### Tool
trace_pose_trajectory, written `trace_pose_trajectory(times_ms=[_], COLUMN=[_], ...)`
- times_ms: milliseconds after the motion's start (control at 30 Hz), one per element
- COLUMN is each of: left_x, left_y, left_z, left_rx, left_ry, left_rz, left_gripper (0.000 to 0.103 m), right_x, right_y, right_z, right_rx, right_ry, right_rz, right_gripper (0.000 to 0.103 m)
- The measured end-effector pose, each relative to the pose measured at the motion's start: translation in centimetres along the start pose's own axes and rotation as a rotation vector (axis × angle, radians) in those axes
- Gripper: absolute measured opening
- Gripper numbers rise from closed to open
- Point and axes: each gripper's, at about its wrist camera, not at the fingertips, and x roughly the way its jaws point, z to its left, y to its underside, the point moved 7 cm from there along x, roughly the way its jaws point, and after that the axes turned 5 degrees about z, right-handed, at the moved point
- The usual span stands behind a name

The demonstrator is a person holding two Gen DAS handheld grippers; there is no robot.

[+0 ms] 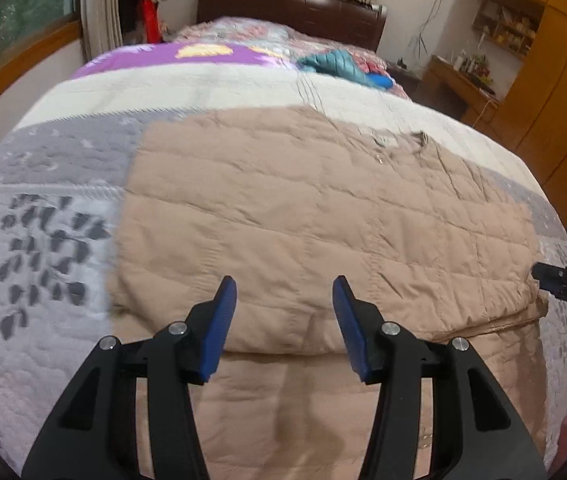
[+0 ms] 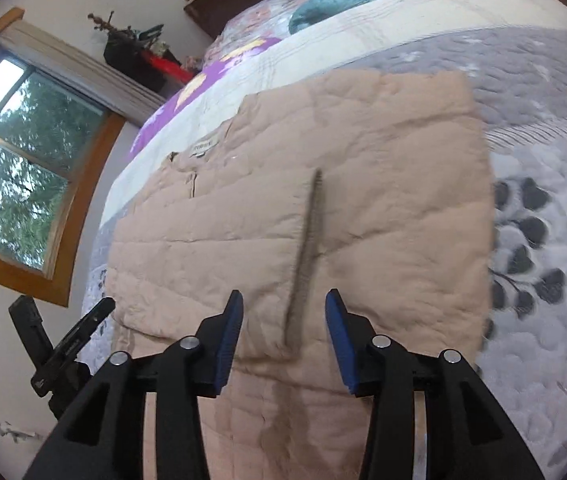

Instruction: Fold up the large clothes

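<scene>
We have the coat (image 1: 315, 216) lying flat on the bed (image 1: 43, 360), its sides already folded in to a neat rectangle; the fold from the near hem to the far collar looks left to do. Our left gripper (image 1: 284, 292) and right gripper (image 2: 282, 308) both hover part open above the near edge, holding nothing. Beyond: headboard (image 1: 283, 4), window (image 2: 23, 184), wooden cupboards (image 1: 555, 60).

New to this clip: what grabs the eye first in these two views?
The big beige quilted jacket spread across the grey patterned bedspread fills the middle of both views, partly folded, with a dark zipper edge running down its upper layer. Both the left gripper and right gripper hang open just above its near edge, holding nothing. A teal garment lies farther up the bed.
</scene>
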Motion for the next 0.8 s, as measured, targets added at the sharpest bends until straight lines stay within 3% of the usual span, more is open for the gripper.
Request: trace_pose_trajectory(times_ms=[33,100,133,233,333,467,567,700,800], left_x=[0.5,1.2,1.3,1.5,2.2,3.3,2.6,0.5,-0.2], left_y=[0.0,0.1,0.2,0.2,0.2,0.4,0.4,0.5,0.7], left_z=[-0.1,-0.1,-0.1,-0.1,0.0,-0.1,-0.1,-0.7,-2.5], left_rx=[-0.002,-0.006,-0.008,-0.010,-0.025,0.005,0.005,0.011,0.064], left_ry=[-0.003,-0.008,-0.005,0.000,0.009,-0.020,-0.025,-0.014,-0.025], left_rz=[0.010,0.017,0.014,0.004,0.016,0.016,0.012,-0.024,-0.041], left_gripper=[0.050,0.050,0.050,0.050,0.050,0.051,0.050,0.051,0.051], right_x=[0.4,0.2,-0.1,-0.6,0.8,2.7,1.0,-2.2,-1.6], right_y=[-0.3,-0.9,-1.2,-1.7,-1.5,-1.4,-1.1,-0.2,0.3], right_z=[0.5,1.6,2.1,2.5,1.5,0.3,0.5,2.2,4.4], right_rx=[-0.015,-0.077,-0.100,-0.127,-0.116,-0.086,-0.076,-0.132,-0.169], right_ry=[0.011,0.060,0.086,0.176,0.243,0.204,0.187,0.190,0.134], right_rz=[-0.002,-0.032,-0.053,-0.087,-0.051,-0.011,-0.036,-0.116,-0.084], right_gripper=[0.027,0.013,0.012,0.011,0.011,0.012,0.020,0.020,0.020])
